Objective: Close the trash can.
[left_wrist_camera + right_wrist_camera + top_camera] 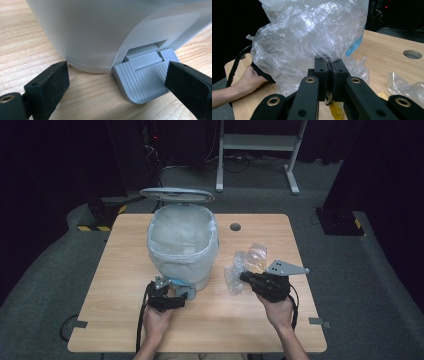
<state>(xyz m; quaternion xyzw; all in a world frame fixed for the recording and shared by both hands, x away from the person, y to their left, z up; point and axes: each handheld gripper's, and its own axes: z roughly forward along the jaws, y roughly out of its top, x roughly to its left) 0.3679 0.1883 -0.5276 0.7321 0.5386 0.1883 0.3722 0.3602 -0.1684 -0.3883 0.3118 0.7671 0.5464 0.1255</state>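
We see the right gripper (328, 72) clamped on crumpled clear plastic wrap (307, 37); the left gripper (117, 82) gapes wide at the grey pedal bin (183, 245) on the wooden table (120, 265), dark room behind.

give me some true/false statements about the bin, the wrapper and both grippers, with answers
1. The pedal bin's lid is shut. False: it stands open.
2. The right gripper is clamped on crumpled clear plastic. True.
3. The left gripper is closed on the bin's pedal. False: its jaws are spread apart, at the pedal.
4. The bin holds a translucent liner. True.
5. The bin sits on the floor. False: it stands on the wooden table.
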